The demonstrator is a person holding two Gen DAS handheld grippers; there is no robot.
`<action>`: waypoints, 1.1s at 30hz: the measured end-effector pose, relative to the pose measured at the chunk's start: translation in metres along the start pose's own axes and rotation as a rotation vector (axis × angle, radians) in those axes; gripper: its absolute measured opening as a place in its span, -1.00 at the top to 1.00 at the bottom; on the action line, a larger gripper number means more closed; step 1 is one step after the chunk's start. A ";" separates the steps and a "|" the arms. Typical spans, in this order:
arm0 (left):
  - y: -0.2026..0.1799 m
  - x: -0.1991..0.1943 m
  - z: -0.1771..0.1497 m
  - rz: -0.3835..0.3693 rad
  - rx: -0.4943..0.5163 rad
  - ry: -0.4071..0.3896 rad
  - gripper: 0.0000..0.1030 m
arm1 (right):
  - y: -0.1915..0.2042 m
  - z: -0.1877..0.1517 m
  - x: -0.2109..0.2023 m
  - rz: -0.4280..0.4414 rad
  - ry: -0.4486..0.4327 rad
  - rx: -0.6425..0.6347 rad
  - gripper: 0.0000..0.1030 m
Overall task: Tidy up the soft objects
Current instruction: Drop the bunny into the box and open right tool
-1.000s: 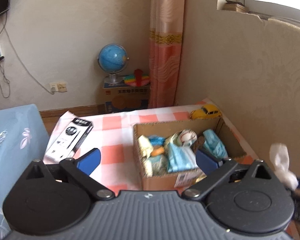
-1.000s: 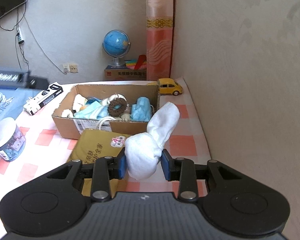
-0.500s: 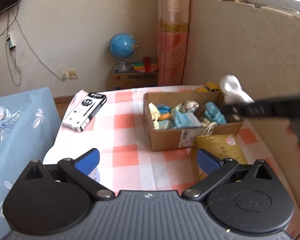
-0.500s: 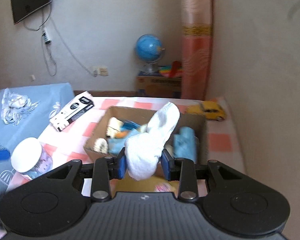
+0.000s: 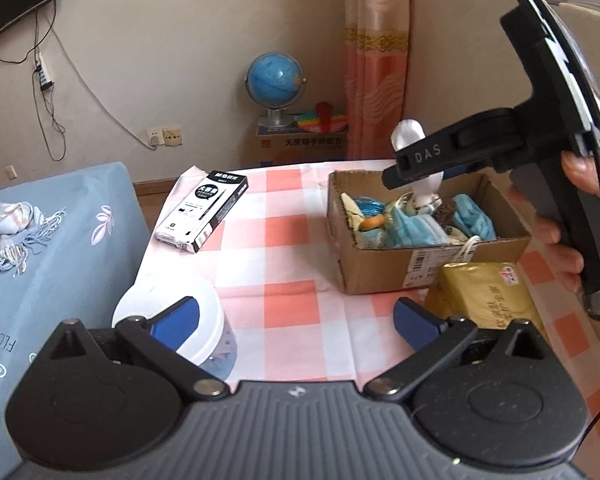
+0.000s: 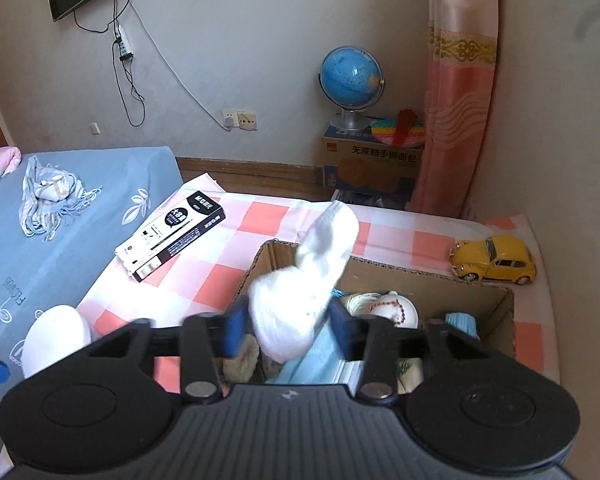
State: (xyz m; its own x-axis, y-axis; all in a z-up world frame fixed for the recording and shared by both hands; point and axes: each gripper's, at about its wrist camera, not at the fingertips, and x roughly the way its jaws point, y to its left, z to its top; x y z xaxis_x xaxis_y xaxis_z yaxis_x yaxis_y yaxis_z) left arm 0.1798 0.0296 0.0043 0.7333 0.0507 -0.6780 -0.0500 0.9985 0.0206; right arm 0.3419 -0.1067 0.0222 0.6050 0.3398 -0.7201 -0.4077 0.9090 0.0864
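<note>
A cardboard box [image 5: 380,276] [image 6: 420,272] on the pink-checked cloth holds blue masks [image 5: 416,228] and other soft items. A white sock [image 6: 296,300] [image 5: 410,138] hangs over the box's left part between the fingers of my right gripper [image 6: 288,328] [image 5: 424,172]. Its jaws are opening, and the blurred blue pads stand slightly off the sock's sides. My left gripper [image 5: 296,322] is open with nothing in it, low over the cloth in front of the box.
A white-lidded jar [image 5: 148,300] [image 6: 56,332] sits by my left finger. A black pen box [image 5: 204,210] [image 6: 172,236] lies left of the carton, a gold bag [image 5: 484,296] in front, a yellow toy car [image 6: 494,258] behind. A scarf [image 6: 48,192] lies on the blue bed.
My right gripper carried the sock from in front of the box to above its contents, then its jaws spread apart. The left gripper drew back and down slightly, still open.
</note>
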 end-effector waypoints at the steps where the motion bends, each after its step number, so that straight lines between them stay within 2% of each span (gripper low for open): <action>1: 0.001 0.001 0.000 0.000 -0.002 0.004 -0.99 | 0.000 -0.001 0.002 -0.002 0.000 0.001 -0.41; 3: 0.002 0.003 0.001 -0.001 -0.007 0.008 -0.99 | -0.003 -0.001 0.004 -0.003 -0.010 0.010 -0.72; 9: 0.003 0.002 0.002 0.000 -0.018 0.016 -0.99 | -0.011 -0.009 -0.012 -0.042 -0.023 0.058 -0.98; 16: -0.002 -0.013 0.003 0.019 -0.014 0.022 -0.99 | -0.004 -0.039 -0.059 -0.202 0.010 0.064 -1.00; 25: -0.012 -0.045 -0.008 0.033 0.008 0.036 -0.99 | 0.019 -0.105 -0.126 -0.377 0.036 0.096 -1.00; 28: -0.017 -0.058 -0.012 0.036 0.019 0.033 -0.99 | 0.020 -0.121 -0.143 -0.397 0.041 0.139 -1.00; 33: -0.019 -0.079 -0.018 0.024 0.010 0.034 -0.99 | 0.027 -0.139 -0.167 -0.380 0.030 0.179 -1.00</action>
State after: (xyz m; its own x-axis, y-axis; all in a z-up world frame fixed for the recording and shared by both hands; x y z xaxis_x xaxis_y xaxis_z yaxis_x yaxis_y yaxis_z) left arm 0.1107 0.0061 0.0440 0.7083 0.0743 -0.7019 -0.0602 0.9972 0.0448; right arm 0.1347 -0.1720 0.0492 0.6683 -0.0329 -0.7432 -0.0321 0.9968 -0.0730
